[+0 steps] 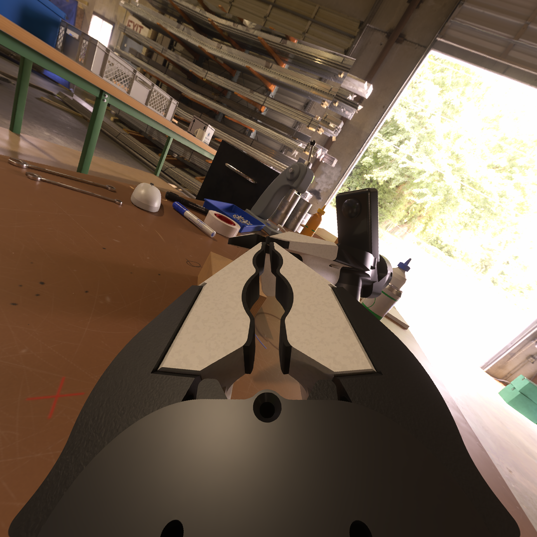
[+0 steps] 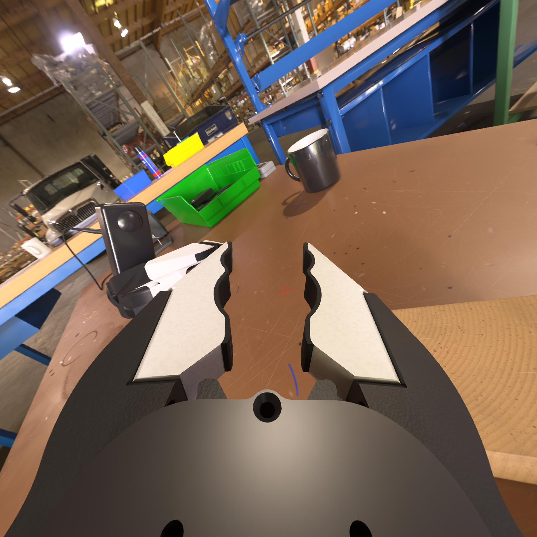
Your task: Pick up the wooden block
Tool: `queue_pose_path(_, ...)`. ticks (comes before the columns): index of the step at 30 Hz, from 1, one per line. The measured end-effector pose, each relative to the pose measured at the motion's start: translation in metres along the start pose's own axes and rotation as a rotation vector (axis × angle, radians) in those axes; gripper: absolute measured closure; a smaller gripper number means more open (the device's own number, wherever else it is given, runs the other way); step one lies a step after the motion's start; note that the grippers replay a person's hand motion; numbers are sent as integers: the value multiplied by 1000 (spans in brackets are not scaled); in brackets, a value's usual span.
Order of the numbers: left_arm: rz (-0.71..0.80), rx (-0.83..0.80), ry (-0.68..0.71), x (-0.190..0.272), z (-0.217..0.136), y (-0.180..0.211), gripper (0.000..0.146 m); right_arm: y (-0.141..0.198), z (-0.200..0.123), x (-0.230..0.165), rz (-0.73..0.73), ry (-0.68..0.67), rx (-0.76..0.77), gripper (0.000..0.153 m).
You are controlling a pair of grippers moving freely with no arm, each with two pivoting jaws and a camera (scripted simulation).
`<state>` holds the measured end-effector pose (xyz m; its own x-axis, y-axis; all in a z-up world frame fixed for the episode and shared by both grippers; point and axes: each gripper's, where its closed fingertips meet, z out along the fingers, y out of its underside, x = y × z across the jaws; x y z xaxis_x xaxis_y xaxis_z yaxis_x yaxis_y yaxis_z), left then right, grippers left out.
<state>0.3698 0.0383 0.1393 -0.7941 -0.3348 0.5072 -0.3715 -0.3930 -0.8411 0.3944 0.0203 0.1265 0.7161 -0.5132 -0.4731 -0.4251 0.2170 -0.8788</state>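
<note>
Fingers of the left gripper (image 1: 267, 247) are nearly clenched above the pale tan wooden block (image 1: 213, 266), which lies on the scratched brown tabletop (image 1: 87, 276), just below-left of the tips. The right gripper (image 2: 267, 247), facing it, is spread and empty.

Scratched matt tabletop (image 2: 406, 232); glossy mug (image 2: 315, 162)

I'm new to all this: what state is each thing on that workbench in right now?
Left claw: nearly shut, fingers over the wooden block.
Wooden block: lying on the table, mostly hidden.
Right claw: open, holding nothing.
Mug: upright.
Green bin: open-topped, dark item inside.
Tape roll: lying flat.
</note>
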Motion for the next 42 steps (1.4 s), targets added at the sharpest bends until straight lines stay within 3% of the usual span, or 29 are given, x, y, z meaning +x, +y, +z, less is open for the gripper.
queue_pose_path(3,-32,0,9,-1,1,0,144,-1,-1,1,-6,21,1,103)
queue_pose_path(6,-142,31,78,3,2,-11,144,-11,-5,-4,-8,-49,46,106)
queue_pose_path(9,-155,147,96,0,-8,-40,145,-30,-29,4,-12,-88,135,107)
queue_pose_path(11,-84,178,75,-12,-18,-58,145,-33,-52,27,-41,-14,144,104)
queue_pose_path(14,56,146,-17,-42,-38,-71,146,-10,-76,74,-154,229,-49,94)
queue_pose_path(16,94,137,-71,-64,-52,-79,146,10,-83,93,-210,342,-184,80)
queue_pose_path(20,20,170,-98,-105,-68,-97,146,45,-72,117,-296,429,-428,51)
queue_pose_path(24,-65,215,-25,-122,-73,-115,146,67,-64,129,-300,435,-586,28)
queue_pose_path(26,-63,222,-19,-129,-75,-120,146,71,-64,133,-351,457,-616,28)
queue_pose_path(28,-49,230,-12,-134,-77,-124,146,69,-62,132,-352,439,-615,40)
queue_pose_path(37,-42,279,-37,-154,-88,-140,146,63,-59,140,-328,511,-604,40)
queue_pose_path(42,-60,295,-37,-156,-91,-143,146,36,-68,147,-280,575,-460,40)
